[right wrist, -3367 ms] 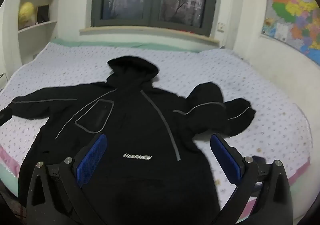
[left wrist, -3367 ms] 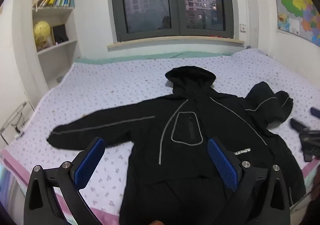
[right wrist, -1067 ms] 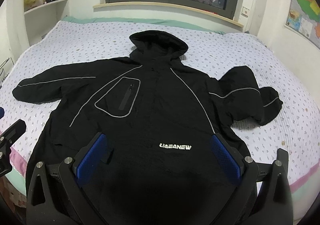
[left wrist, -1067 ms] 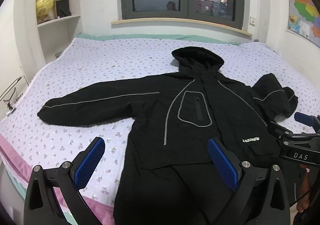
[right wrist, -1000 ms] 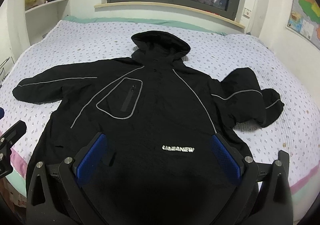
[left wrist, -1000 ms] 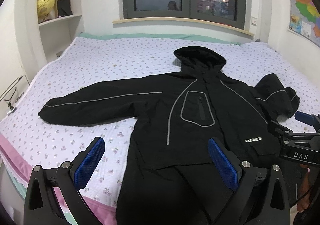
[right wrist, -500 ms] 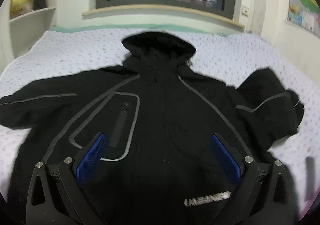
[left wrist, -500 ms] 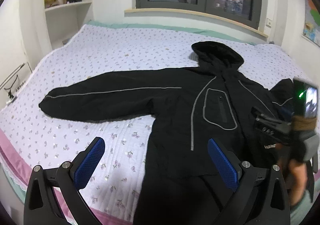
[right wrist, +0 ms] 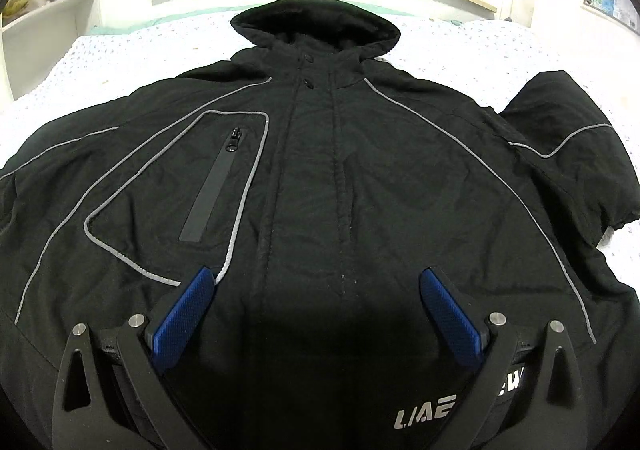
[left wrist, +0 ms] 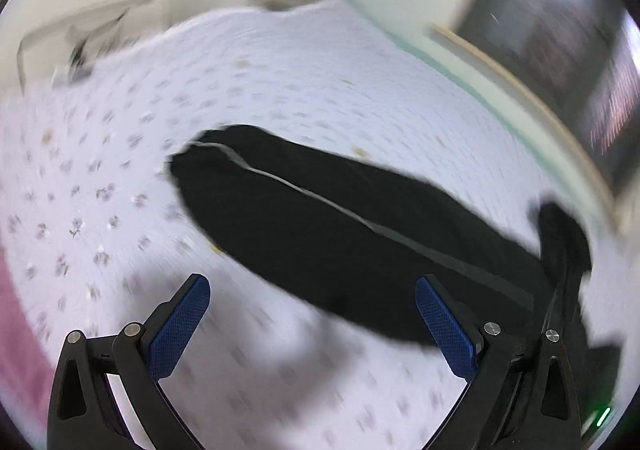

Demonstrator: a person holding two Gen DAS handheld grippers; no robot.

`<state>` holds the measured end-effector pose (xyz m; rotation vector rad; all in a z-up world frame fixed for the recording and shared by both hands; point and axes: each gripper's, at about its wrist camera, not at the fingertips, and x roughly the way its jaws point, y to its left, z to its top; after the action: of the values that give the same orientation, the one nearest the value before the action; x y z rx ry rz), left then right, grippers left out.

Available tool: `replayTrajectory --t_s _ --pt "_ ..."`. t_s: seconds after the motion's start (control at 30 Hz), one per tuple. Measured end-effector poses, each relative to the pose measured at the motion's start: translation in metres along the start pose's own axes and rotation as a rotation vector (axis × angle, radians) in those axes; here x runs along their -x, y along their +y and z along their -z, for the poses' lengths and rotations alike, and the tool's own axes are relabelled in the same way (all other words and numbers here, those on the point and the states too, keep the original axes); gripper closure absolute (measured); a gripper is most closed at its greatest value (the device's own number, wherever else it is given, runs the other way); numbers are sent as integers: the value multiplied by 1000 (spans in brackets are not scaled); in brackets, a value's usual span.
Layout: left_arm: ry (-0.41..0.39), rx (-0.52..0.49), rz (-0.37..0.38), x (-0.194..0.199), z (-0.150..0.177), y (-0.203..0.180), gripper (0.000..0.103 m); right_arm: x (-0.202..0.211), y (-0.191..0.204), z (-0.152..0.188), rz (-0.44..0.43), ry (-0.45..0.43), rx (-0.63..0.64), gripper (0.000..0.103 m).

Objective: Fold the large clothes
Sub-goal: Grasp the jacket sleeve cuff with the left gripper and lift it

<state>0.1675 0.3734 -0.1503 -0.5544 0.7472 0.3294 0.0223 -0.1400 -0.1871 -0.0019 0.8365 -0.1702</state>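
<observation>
Black hooded jacket (right wrist: 320,178) spread face-up on the floral bedspread (left wrist: 120,178), hood toward the window, zip pocket on the chest. Left sleeve (left wrist: 320,226) stretched straight out across the bed, cuff end far from the body; right sleeve (right wrist: 576,154) bunched and doubled over beside the torso.

Left claw (left wrist: 312,314) spread wide, empty, poised low above the bedspread just short of the outstretched sleeve; view badly smeared, so contact hard to confirm, though none apparent. Right claw (right wrist: 316,302) likewise parted and empty, hovering close over the jacket's front near the lower chest.

Likely step: taking hold of the left sleeve for the first fold inward. Best grabbed near the cuff, pinching both fabric layers together without catching the bedspread beneath. Padded, slippery-looking shell, so a deep bite rather than a fingertip nip. Then carried across the chest in a low arc, laid flat along the torso. Meanwhile, right claw well placed for pressing the body down, preventing the whole jacket from sliding. Crumpled right sleeve worth straightening before its own fold.
</observation>
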Motion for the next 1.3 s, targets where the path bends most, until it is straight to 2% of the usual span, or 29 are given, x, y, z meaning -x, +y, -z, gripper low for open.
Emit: replayTrajectory --t_s 0.07,0.13,0.17,0.27,0.33,0.47,0.5,0.57,0.67,0.73,0.97,1.3 --pt "-9 65 -16 -15 -14 22 1 -2 1 -1 -3 6 -1 0" --pt "5 109 13 -35 -25 38 1 -1 2 -1 -5 11 -1 0" --pt "10 150 5 -48 -30 47 1 -2 1 -2 -7 13 -1 0" --pt "41 181 14 -75 -32 51 1 -4 2 -4 -9 18 -3 0" --pt "5 150 -3 -83 -33 46 1 -5 1 -3 -10 22 -2 0" --pt "0 58 -68 -97 -36 27 2 -7 3 -4 -5 26 1 0" --pt "-13 24 -77 -95 -35 18 7 -7 3 -4 -5 26 1 0" --pt "-40 -20 -93 -91 -38 11 52 -7 2 -4 -6 27 1 0" --pt "-69 -46 -70 -81 -42 2 75 -7 2 -3 -8 24 -1 0" --pt "-94 -63 -29 -69 -44 -6 80 -7 2 -2 -11 20 -3 0" --pt "-185 -220 47 -8 -32 -60 83 -8 1 0 -26 11 -11 0" --pt "-210 -406 207 53 1 -162 83 -9 0 0 -42 7 -16 0"
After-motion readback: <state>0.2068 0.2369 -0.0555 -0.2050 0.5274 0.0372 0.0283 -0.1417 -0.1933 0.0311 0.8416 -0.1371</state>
